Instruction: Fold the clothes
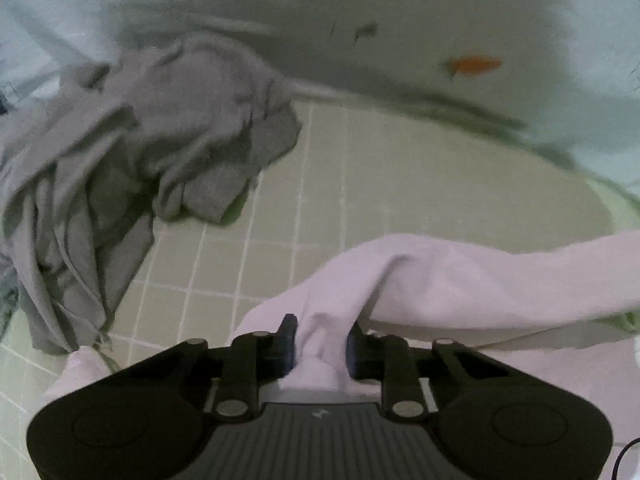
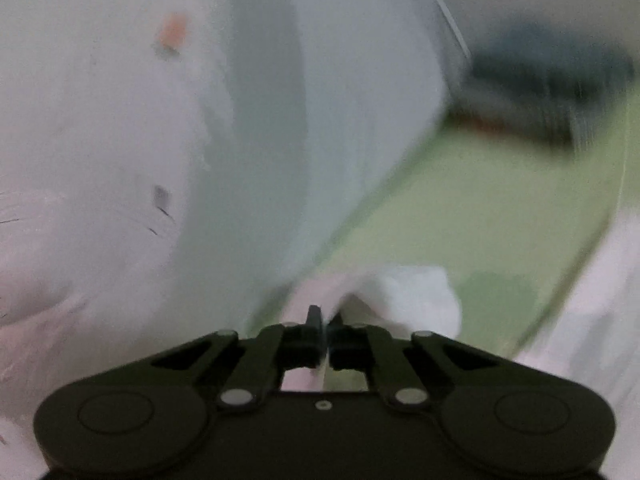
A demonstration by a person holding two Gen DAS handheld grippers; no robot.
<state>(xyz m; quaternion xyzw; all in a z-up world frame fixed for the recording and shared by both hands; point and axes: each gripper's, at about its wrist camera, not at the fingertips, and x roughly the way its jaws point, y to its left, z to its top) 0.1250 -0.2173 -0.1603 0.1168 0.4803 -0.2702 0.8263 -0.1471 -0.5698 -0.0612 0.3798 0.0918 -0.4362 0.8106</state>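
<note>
A white garment [image 1: 460,280] stretches from my left gripper [image 1: 320,336] to the right over the green gridded mat [image 1: 360,184]. The left gripper's jaws are closed on a bunched fold of this white cloth. In the right wrist view my right gripper [image 2: 326,322] is shut on an edge of the white garment [image 2: 408,296], which bunches just beyond the fingertips; this view is motion-blurred. A crumpled grey garment [image 1: 140,140] lies in a heap on the mat to the left of the left gripper.
A pale wall [image 1: 400,20] with an orange mark [image 1: 474,65] rises behind the mat. In the right wrist view the wall [image 2: 120,120] fills the left side and dark blurred objects [image 2: 540,92] sit at the far right end of the mat [image 2: 480,220].
</note>
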